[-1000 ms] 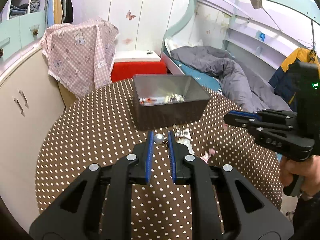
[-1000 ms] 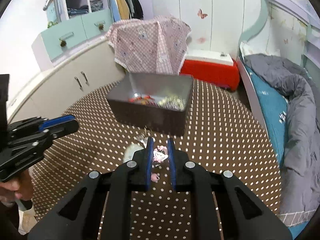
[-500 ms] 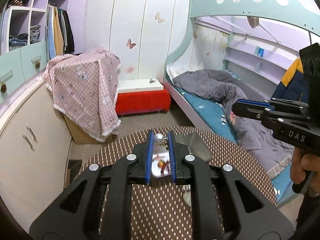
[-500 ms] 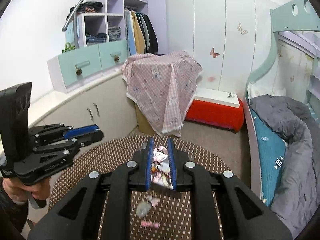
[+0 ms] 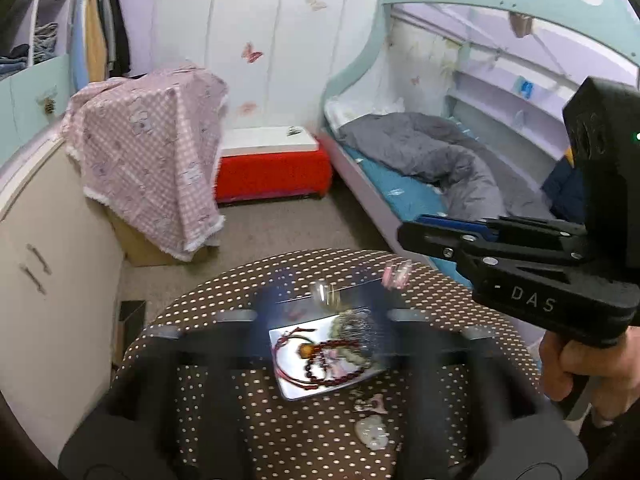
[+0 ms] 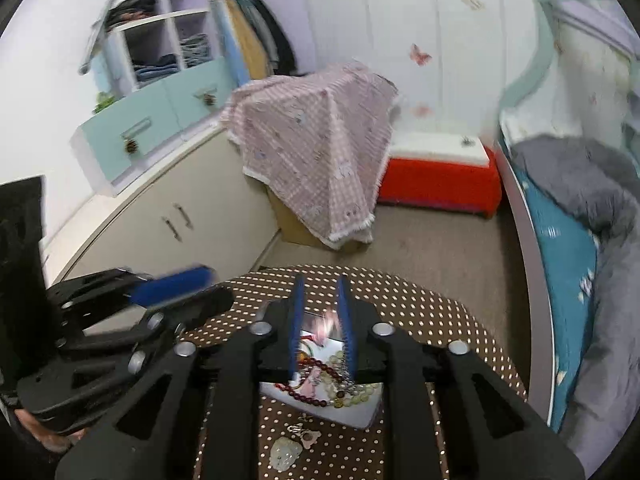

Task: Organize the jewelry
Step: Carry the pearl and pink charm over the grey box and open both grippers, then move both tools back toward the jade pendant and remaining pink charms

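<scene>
Both grippers hover above the grey metal box [image 5: 296,390] on the dotted table; the box [image 6: 360,412] holds red bead bracelets [image 5: 320,364] and pale bead strands [image 6: 352,390]. My left gripper [image 5: 324,312] is motion-blurred with its jaws spread; a silver bead piece [image 5: 323,293] is in the air between them, over the box. My right gripper [image 6: 322,312] has its jaws a little apart, with a blurred pink charm [image 6: 326,322] between them, falling. The right gripper [image 5: 424,232] also shows side-on in the left wrist view.
On the brown dotted tablecloth [image 5: 304,440] in front of the box lie a white jade-like pendant [image 5: 372,432] and a small pink piece [image 5: 370,403]; both also show in the right view [image 6: 286,454]. Cabinets stand left, a bed right, a red bench behind.
Both grippers tipped down over the box and opened. The silver bead and the pink charm have come loose from the pads and are dropping.
</scene>
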Tool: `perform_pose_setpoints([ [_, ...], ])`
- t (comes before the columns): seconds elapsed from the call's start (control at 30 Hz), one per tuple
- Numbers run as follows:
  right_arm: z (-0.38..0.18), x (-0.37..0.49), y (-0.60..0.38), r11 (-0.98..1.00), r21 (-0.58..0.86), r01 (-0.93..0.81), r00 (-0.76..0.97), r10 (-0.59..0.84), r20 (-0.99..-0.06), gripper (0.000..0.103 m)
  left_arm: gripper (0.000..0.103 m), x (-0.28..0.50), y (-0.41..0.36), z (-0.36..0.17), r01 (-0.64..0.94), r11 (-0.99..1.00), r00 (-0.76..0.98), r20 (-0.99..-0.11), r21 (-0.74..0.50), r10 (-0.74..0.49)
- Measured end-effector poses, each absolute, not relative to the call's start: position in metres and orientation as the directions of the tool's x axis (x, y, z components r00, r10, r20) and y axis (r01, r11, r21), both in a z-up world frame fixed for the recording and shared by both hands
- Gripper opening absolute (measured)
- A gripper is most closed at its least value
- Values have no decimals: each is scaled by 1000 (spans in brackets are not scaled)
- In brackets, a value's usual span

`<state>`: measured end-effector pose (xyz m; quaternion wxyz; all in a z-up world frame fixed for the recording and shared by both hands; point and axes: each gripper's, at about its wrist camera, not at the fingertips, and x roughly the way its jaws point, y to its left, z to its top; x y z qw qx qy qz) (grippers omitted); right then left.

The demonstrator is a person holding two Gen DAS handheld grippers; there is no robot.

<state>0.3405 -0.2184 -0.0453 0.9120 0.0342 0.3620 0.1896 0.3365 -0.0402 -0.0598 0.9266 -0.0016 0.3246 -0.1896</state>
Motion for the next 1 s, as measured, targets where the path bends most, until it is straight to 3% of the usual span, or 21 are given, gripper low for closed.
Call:
perform_pose_setpoints([
  [0.03, -50, 342, -223, 927, 224, -301, 664, 372, -649, 46, 95, 334, -38, -59, 332, 934, 738, -580, -131, -343],
  [0.07, -50, 341, -227, 928, 237, -287, 668, 372, -645, 77, 95, 331, -31, -58, 311, 939, 759, -558, -144, -337],
  [0.1, -50, 340, -230, 933, 242, -267, 682, 361, -636, 94, 96, 331, -28, -57, 300, 943, 760, -561, -147, -329],
  [0.27, -49, 328, -244, 954, 234, -188, 719, 296, -629, 95, 96, 320, -13, -53, 216, 969, 799, -549, -117, -244],
  [1.0, 2, 233, -253, 979, 144, -144, 855, 197, -480, 95, 96, 218, -3, -20, 182, 982, 887, -424, -44, -183],
])
